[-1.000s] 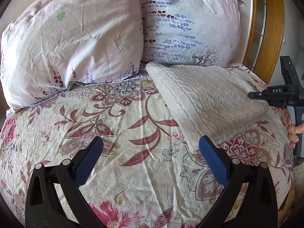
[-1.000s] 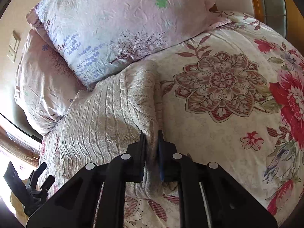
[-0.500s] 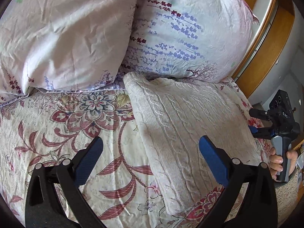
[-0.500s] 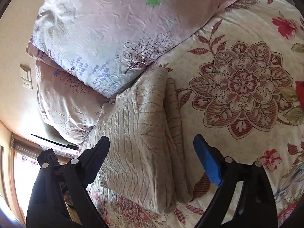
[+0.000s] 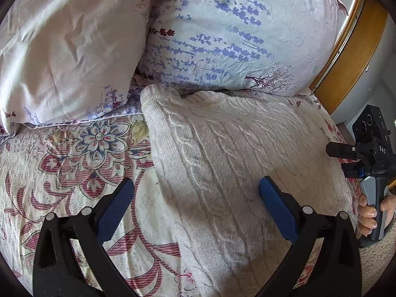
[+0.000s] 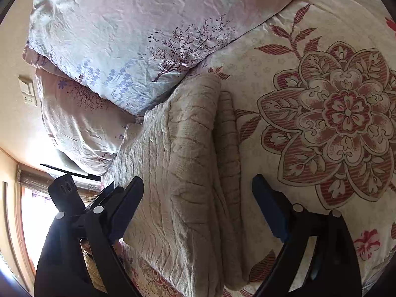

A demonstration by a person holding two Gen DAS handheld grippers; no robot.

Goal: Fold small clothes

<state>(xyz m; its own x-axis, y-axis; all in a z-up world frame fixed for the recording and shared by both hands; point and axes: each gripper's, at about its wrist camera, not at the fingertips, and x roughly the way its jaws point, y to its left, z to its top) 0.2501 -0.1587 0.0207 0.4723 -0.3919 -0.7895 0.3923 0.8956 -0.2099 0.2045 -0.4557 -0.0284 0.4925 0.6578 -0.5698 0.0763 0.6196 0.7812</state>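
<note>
- Both grippers wide, holding nothing: left gripper [image 5: 195, 212] straddles the left fold edge of the sweater [image 5: 237, 163]; right gripper [image 6: 198, 212] is over its right edge.
- Sweater: folded cable knit, at the bed's [image 5: 74, 168] head edge, touching the pillows [image 5: 222, 32].
- Soft, thick, grippy; layers may slip, so I'd pinch the whole stack at an edge.
- Open room: bedspread on the left; the right edge drops off close.

right gripper [image 6: 198, 203] hangs with jaws spread wide over the folded cable-knit sweater [image 6: 183, 173] on the floral bedspread [image 6: 321, 113]
</note>
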